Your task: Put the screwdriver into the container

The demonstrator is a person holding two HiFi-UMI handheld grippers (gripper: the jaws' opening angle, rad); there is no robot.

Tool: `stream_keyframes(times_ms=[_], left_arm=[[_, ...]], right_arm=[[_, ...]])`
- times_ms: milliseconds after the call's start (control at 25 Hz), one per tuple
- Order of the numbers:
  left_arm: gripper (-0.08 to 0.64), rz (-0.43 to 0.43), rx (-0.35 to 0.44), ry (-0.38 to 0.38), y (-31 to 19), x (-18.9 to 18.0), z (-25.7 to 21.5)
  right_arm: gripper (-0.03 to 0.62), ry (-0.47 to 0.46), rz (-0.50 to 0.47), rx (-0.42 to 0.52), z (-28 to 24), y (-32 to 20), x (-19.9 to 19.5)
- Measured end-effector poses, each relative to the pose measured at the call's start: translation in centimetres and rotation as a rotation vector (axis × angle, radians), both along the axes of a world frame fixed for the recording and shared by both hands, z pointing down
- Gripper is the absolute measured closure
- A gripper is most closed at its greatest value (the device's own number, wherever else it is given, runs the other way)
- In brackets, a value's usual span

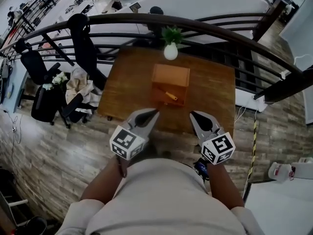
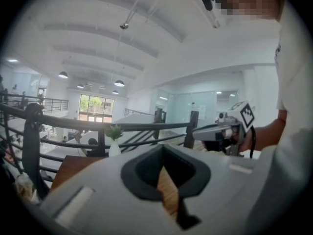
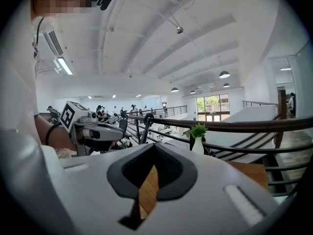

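Note:
A wooden box container [image 1: 170, 75] stands mid-table on the brown table [image 1: 129, 84]. The screwdriver [image 1: 168, 95], with an orange handle and dark shaft, lies at the box's near part; whether it is inside or on top I cannot tell. Both grippers hang close to the person's body, short of the table's near edge. The left gripper [image 1: 154, 112] [image 2: 163, 148] is shut with nothing held. My right gripper [image 1: 192, 115] [image 3: 154, 146] is also shut and holds nothing. Each gripper view shows the other gripper beside it.
A white vase with a green plant [image 1: 170, 50] stands at the table's far edge. A curved dark railing [image 1: 205, 23] runs behind the table. Black office chairs [image 1: 46, 99] with clothes sit to the left. Wood-look floor lies around the table.

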State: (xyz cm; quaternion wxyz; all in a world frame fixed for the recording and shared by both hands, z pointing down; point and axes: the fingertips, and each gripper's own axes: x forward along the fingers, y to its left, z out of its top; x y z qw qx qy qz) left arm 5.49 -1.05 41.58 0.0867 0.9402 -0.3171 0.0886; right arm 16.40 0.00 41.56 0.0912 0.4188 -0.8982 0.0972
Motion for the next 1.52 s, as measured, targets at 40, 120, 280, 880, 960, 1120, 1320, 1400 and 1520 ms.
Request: stream_keyframes(times_ms=[40, 120, 280, 880, 960, 1120, 1320, 1400, 1520], left_arm=[[0.555, -0.003, -0.005, 0.002, 0.6, 0.0, 0.1], [0.555, -0.004, -0.016, 0.007, 1.5, 0.1, 0.3], [0.555, 0.023, -0.013, 0.007, 2.8, -0.1, 0.5], [0.555, 0.11, -0.005, 0.001, 5.7, -8.2, -0.8], [0.555, 0.119, -0.004, -0.002, 6.1, -9.7, -0.9], [0.555, 0.145, 0.001, 0.0, 7.1, -12.2, -1.2], [0.555, 0.192, 0.012, -0.007, 8.9, -14.4, -1.6], [0.555, 0.208, 0.014, -0.007, 9.5, -15.4, -1.4], [0.555, 0.233, 0.017, -0.004, 10.3, -17.1, -1.2]], right_arm=[[0.584, -0.003, -0.001, -0.002, 0.1, 0.6, 0.1], [0.584, -0.006, -0.002, -0.005, 0.2, 1.5, 0.0], [0.584, -0.005, 0.004, -0.01, 0.4, 2.8, -0.8], [0.584, -0.007, 0.078, 0.02, -1.4, 5.1, -8.2], [0.584, -0.009, 0.089, 0.018, -1.5, 5.5, -9.6], [0.584, -0.012, 0.113, 0.016, -1.6, 7.1, -12.2], [0.584, -0.015, 0.151, 0.023, -2.0, 9.4, -14.4], [0.584, -0.013, 0.162, 0.03, -1.9, 10.2, -15.6], [0.584, -0.009, 0.177, 0.043, -1.8, 11.3, -17.4]])
